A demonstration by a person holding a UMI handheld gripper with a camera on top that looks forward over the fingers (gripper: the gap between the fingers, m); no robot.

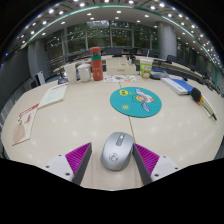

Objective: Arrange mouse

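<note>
A grey computer mouse [116, 150] lies on the beige table [70, 120], between my gripper's two fingers. My gripper [113, 160] is open, with a purple pad [78, 157] on the left and another on the right, each with a gap to the mouse. A round teal mouse mat [138, 100] with a cartoon picture lies on the table beyond the mouse, a little to the right.
Papers [52, 95] and a booklet [26, 122] lie at the left. Stacked cups and containers [96, 64] stand at the back. A blue book [181, 86] and a dark object [197, 97] lie at the right. Office windows lie behind.
</note>
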